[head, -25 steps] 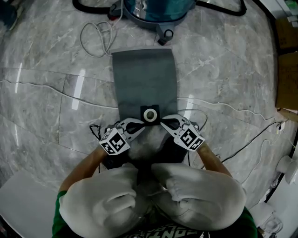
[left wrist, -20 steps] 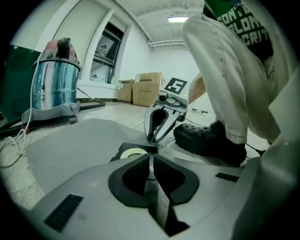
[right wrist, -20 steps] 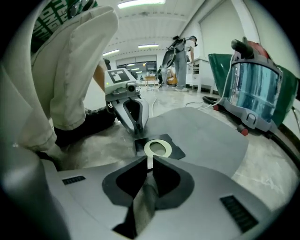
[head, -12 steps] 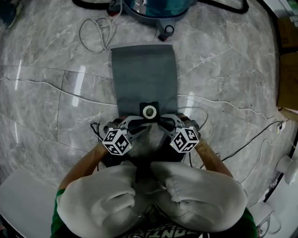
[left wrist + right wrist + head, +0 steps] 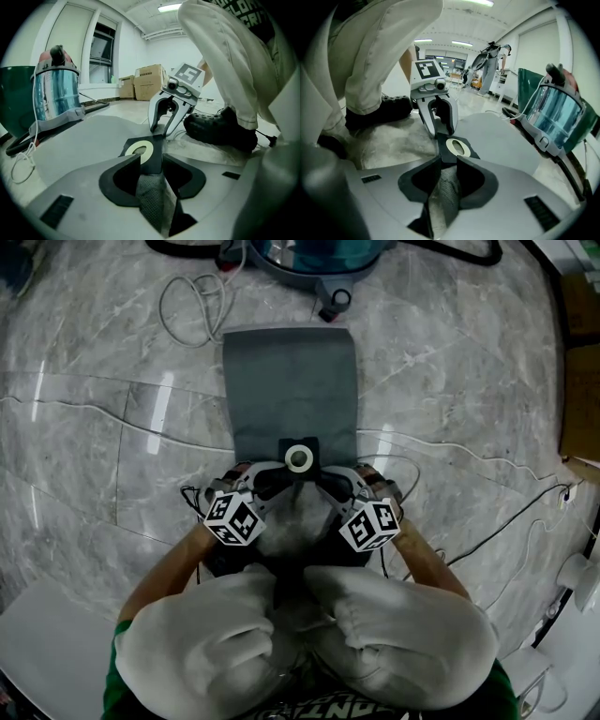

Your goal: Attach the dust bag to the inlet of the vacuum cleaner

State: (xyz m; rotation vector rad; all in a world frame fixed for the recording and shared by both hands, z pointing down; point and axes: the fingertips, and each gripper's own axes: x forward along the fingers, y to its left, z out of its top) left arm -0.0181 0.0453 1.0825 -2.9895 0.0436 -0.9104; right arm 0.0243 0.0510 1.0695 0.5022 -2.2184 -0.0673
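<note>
- The grey dust bag [image 5: 291, 381] lies flat on the marble floor [image 5: 450, 362]. Its far edge is just short of the vacuum cleaner [image 5: 314, 259].
- The bag's black collar [image 5: 300, 457], with a pale ring, is at the end nearest the person.
- The left tongs [image 5: 152, 161] have just been opening. Their jaws stand apart, with a loose fold of bag fabric in the gap just below the collar.
- The right tongs [image 5: 449, 161] are also apart, with a fold of the fabric lying between the jaws.
- The 2 tongs flank the collar, their tips near each other.
- A white cord [image 5: 192, 306] coils on the floor left of the vacuum cleaner.
</note>
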